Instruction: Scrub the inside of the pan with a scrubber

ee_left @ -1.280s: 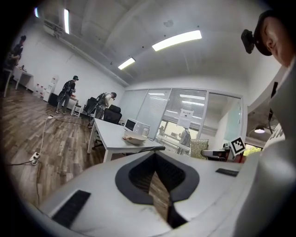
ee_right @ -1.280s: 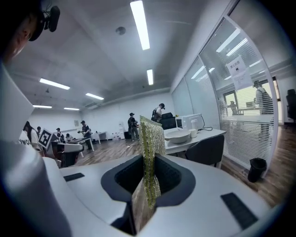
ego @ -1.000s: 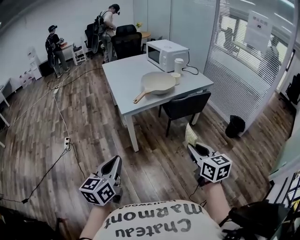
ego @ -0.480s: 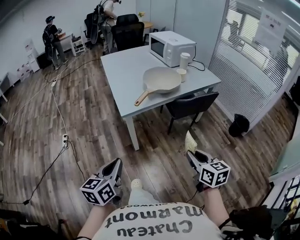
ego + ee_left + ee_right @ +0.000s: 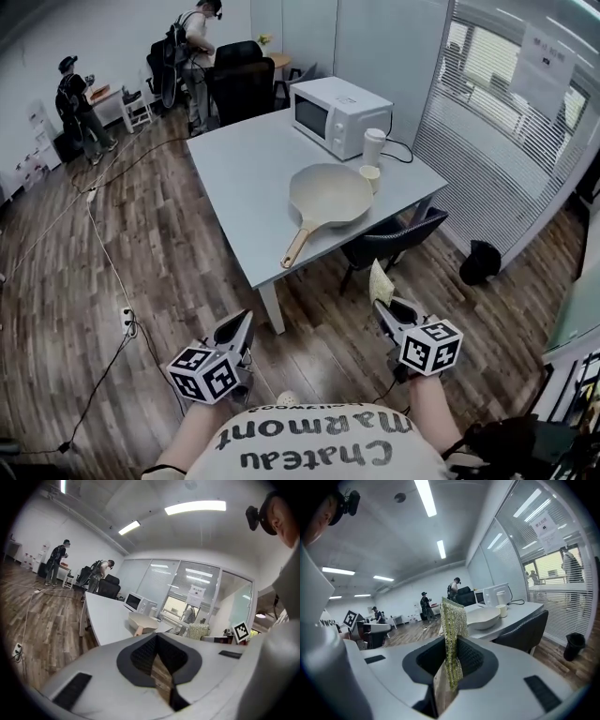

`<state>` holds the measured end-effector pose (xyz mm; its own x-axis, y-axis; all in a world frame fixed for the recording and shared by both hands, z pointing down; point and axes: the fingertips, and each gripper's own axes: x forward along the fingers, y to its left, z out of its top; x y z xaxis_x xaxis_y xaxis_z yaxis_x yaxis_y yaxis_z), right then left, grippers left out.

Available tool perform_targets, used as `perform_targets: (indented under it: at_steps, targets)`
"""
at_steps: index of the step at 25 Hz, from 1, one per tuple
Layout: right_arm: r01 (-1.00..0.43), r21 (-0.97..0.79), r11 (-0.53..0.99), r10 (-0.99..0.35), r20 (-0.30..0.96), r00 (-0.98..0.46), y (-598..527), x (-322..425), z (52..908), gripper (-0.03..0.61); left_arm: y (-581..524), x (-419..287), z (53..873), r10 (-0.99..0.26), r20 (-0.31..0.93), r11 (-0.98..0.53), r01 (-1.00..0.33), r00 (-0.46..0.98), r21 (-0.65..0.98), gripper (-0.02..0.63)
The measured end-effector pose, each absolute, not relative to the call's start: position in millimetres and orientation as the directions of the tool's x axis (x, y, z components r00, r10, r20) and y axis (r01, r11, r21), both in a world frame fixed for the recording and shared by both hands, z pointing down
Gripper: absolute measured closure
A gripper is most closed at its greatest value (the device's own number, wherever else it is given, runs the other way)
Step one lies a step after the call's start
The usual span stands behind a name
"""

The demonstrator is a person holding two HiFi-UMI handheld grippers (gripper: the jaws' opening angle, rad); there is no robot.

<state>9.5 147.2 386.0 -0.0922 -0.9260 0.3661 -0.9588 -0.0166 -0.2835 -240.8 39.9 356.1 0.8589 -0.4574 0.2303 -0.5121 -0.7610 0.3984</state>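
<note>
Because the table [image 5: 234,178] stands well ahead of both tongs, nothing is touched yet. The pan [image 5: 330,195] lies loose on it, handle pointing back toward them near the edge, so a hard push may slide it off or into the small cup [image 5: 369,175] just beside. My left tongs [image 5: 245,321] are closed and empty, so they cannot steady it. My right tongs [image 5: 381,304] pinch the thin scrubber [image 5: 380,279] low; it may bend or slip out.

On the bench [image 5: 234,178] the pan [image 5: 330,195] lies, handle toward the near edge. The microwave [image 5: 339,114] stands behind it, two cups [image 5: 374,145] just right. A chair [image 5: 394,242] sits at the bench's right side.
</note>
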Motion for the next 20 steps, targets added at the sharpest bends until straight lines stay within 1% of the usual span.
perform_targets:
  at_steps: [4, 9, 14, 20]
  targets:
    - [-0.952, -0.299, -0.061, -0.930, 0.365, -0.054, 118.3, 10.7, 385.1, 0.511, -4.2, -236.0, 344.7, -0.432, 0.210, -0.789, -0.480, 0.877, 0.384, 0.617]
    - [-0.946, -0.308, -0.103, -0.943, 0.334, -0.006, 88.6, 19.4, 379.9, 0.511, -43.1, -222.3, 344.8, -0.389, 0.203, -0.821, -0.438, 0.899, 0.367, 0.617]
    - [-0.933, -0.317, -0.169, -0.927, 0.372, 0.042, 89.5, 31.4, 394.6, 0.511, -61.6, -197.2, 359.0, -0.328, 0.215, -0.837, -0.388, 0.920, 0.386, 0.617]
    - [-0.925, -0.326, -0.194, -0.922, 0.382, 0.058, 75.1, 64.1, 393.2, 0.511, -80.0, -160.7, 361.6, -0.303, 0.217, -0.838, -0.368, 0.928, 0.404, 0.617]
